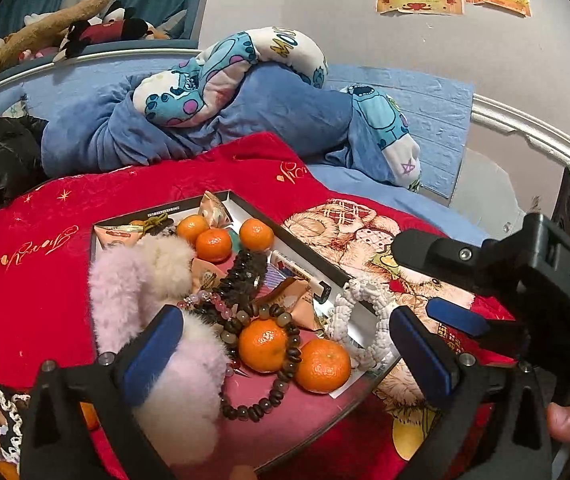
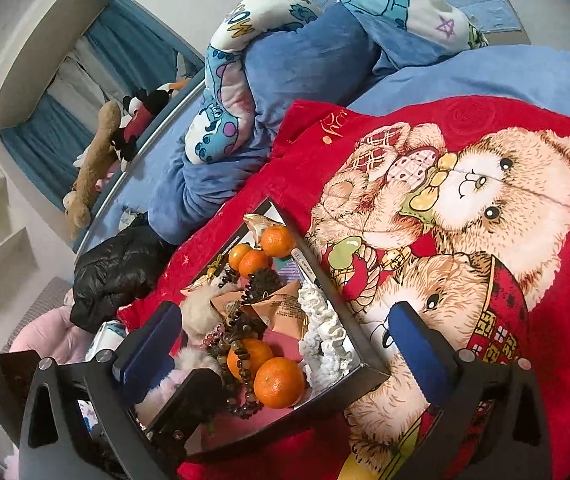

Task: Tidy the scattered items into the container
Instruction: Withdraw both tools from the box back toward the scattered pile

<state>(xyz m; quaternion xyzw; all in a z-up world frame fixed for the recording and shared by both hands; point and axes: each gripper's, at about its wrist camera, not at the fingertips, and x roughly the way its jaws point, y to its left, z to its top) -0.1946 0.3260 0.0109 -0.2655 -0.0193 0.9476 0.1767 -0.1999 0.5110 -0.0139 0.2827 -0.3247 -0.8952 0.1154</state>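
Below both hand-held grippers, jaws wide apart: filled box, nothing gripped.

The right gripper is seen with its blue-padded jaws spread wide and nothing between the pads, above the near end of a black-rimmed tray laid on a red bear-print blanket. In the tray, tangerines, a dark bead bracelet, a white knitted band, fluffy pompoms and snack packets are heaped together
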